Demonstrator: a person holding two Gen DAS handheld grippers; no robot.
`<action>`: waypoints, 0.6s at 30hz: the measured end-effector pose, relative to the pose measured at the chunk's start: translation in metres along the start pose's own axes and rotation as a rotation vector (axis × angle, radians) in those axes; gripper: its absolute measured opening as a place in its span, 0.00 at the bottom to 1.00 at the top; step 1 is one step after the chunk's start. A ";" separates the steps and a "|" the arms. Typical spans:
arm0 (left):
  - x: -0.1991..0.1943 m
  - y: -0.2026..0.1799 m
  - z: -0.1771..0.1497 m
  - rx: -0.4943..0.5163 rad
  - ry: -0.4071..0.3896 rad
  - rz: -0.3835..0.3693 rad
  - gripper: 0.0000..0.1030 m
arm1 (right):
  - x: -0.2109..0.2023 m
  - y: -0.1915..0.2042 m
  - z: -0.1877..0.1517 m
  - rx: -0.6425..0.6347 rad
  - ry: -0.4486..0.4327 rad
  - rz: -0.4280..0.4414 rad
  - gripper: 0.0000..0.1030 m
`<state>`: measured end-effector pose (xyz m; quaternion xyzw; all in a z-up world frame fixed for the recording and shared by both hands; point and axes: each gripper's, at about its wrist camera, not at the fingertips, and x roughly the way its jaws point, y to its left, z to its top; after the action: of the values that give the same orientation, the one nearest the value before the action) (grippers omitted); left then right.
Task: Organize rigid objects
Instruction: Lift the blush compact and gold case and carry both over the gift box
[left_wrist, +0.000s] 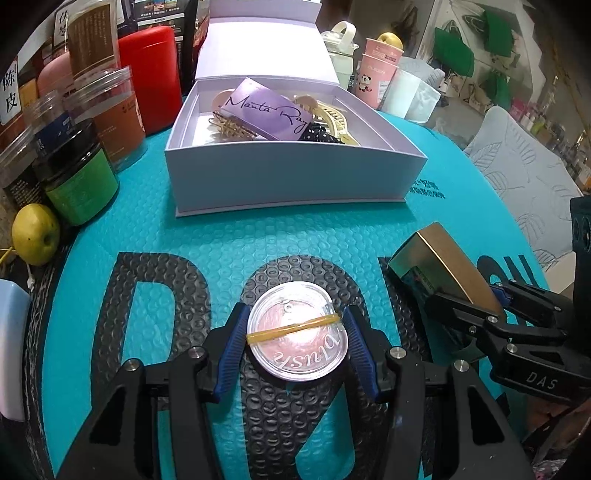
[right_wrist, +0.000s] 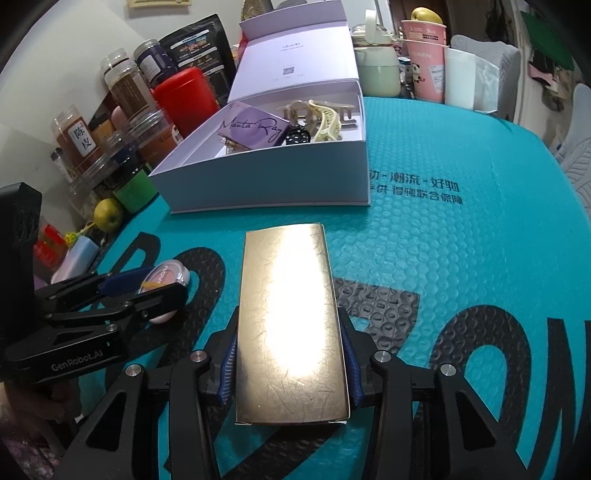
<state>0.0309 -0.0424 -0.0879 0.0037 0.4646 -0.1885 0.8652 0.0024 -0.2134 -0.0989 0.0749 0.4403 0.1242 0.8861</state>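
Gold case (right_wrist: 291, 328) lies lengthwise in the right gripper (right_wrist: 290, 354), long axis aimed at the open white box (right_wrist: 266, 184) straight ahead across the mat (right_wrist: 461, 258), while the left gripper (left_wrist: 297, 332) is clamped on the blush compact (left_wrist: 297, 330), box dead ahead too.

A teal bubble-textured mat (right_wrist: 461, 258) with large black lettering is covering the counter. A white box (left_wrist: 288, 177) with its lid standing open is sitting on the mat toward the far side. Jars (left_wrist: 81, 177), a red canister (left_wrist: 151, 74) and a yellow-green fruit (left_wrist: 35, 232) are crowding the left edge, and pink cups (right_wrist: 424, 62) are standing at the back.
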 end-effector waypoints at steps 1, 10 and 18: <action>0.000 0.000 0.000 0.000 0.002 0.000 0.51 | 0.000 0.001 -0.001 0.000 0.004 0.004 0.44; -0.011 -0.002 0.001 0.008 -0.010 0.003 0.51 | -0.012 0.008 -0.006 -0.017 -0.017 0.019 0.44; -0.029 -0.012 0.009 0.016 -0.055 0.004 0.51 | -0.028 0.012 -0.004 -0.042 -0.030 0.033 0.44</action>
<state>0.0195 -0.0458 -0.0575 0.0063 0.4393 -0.1904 0.8779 -0.0187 -0.2095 -0.0771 0.0653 0.4230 0.1471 0.8917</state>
